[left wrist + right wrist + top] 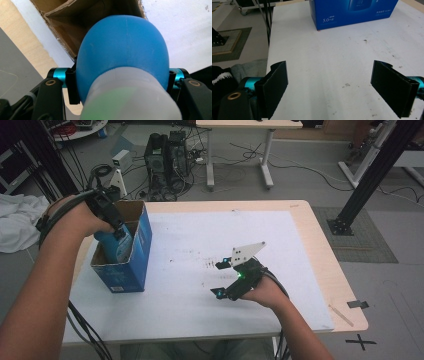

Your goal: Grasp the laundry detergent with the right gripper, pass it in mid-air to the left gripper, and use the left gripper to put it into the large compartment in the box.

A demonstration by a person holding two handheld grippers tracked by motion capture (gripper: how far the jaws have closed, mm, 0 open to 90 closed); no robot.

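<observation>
Left hand-held gripper (119,231) clamped on blue bottle (122,50) over box (137,265) at 9 o'clock; may snag rim, tipping it. Right hand-held gripper (329,87) jaws apart.

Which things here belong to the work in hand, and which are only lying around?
In the job:
- blue bottle, clamped in the left gripper
- open blue box, under the bottle

Not in the job:
- right gripper, open, resting on the table
- computer tower on the floor
- white cloth

Blue bottle (122,50) w/ white neck – blue box (142,252), brown inside – white table (200,310).
</observation>
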